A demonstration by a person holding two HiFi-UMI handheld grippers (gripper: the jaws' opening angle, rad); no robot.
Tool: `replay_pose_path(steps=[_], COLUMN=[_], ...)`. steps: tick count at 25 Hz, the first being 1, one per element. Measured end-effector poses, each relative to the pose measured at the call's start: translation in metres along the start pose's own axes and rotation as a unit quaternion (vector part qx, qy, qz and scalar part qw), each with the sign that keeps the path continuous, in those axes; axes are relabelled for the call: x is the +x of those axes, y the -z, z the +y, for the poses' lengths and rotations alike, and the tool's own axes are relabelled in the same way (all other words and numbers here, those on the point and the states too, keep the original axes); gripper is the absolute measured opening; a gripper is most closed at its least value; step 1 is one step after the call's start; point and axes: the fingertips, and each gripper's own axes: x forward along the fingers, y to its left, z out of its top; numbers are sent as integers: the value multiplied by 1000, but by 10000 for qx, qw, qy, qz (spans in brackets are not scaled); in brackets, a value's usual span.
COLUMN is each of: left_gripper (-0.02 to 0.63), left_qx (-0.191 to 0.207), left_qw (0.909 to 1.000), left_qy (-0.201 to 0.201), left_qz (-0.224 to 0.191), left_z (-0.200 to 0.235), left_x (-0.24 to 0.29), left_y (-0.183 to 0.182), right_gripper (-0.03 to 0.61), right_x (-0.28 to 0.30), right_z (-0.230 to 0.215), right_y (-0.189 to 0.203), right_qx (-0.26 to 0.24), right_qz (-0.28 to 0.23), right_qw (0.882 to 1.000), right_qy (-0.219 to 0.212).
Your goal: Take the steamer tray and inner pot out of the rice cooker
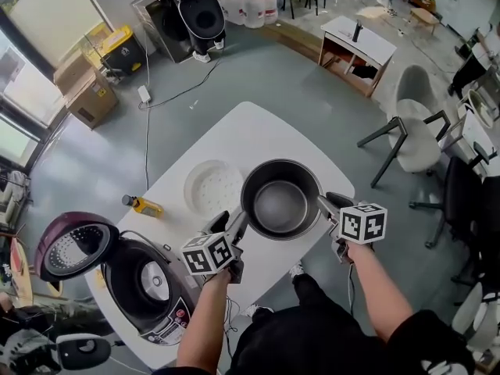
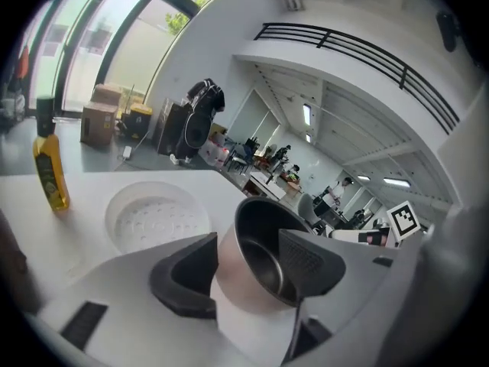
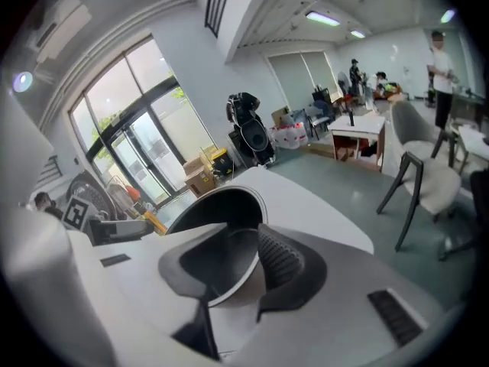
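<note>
The dark metal inner pot [image 1: 281,201] stands on the white table [image 1: 250,131], with the round white steamer tray [image 1: 211,187] lying flat to its left. My left gripper [image 1: 234,225] straddles the pot's left rim: in the left gripper view one finger [image 2: 183,277] is outside the pot [image 2: 263,232] wall and the other inside, with a gap, so it is open. My right gripper [image 1: 324,203] straddles the right rim, also open; the right gripper view shows the pot [image 3: 218,209] wall loose between its jaws [image 3: 233,262]. The steamer tray [image 2: 157,219] lies beyond the left jaws.
The rice cooker [image 1: 148,283] sits at the table's near left corner, its lid [image 1: 78,244] swung open and its cavity bare. A small yellow bottle [image 1: 142,205] stands near the tray. Chairs [image 1: 414,135] are on the floor to the right.
</note>
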Motion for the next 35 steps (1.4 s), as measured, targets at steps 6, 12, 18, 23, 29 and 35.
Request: replay_pose_path(steps=[6,12,18,23,29,35], left_gripper=[341,348,348,333,230,100], left_qx=[1139,2084,2408,2509,2471,2360], left_qw=[9863,9434,9068,8833,8642,8564], left_qy=[-579,-1317,-1889,-2353,-2808,-3096], left_qz=[-1045,-2221,-2899,-3184,-3366,-3392], left_z=[-21,-47,-54,-48,-31,-16], left_x=[-62,-148,-231,-287,-333,-356], left_y=[-67,-119,-147,-146,-136,-127], right_gripper=[217,310,316,314,220,59], right_x=[-33,-75,-111,-117,-109,-95], right_z=[76,171,260,315,357,386], right_y=[-70,-110,-134,-133,-123,-112], right_qx=[-1524,-2659,-3471,-3667,-3889,-4097], right_qz=[-972,-1729,-2513,-2746,-2872,-2895], right_qw=[9835,9470,8995,8800,8622,8493], right_qy=[-94,-511,-849,-1258,-1510,-1646])
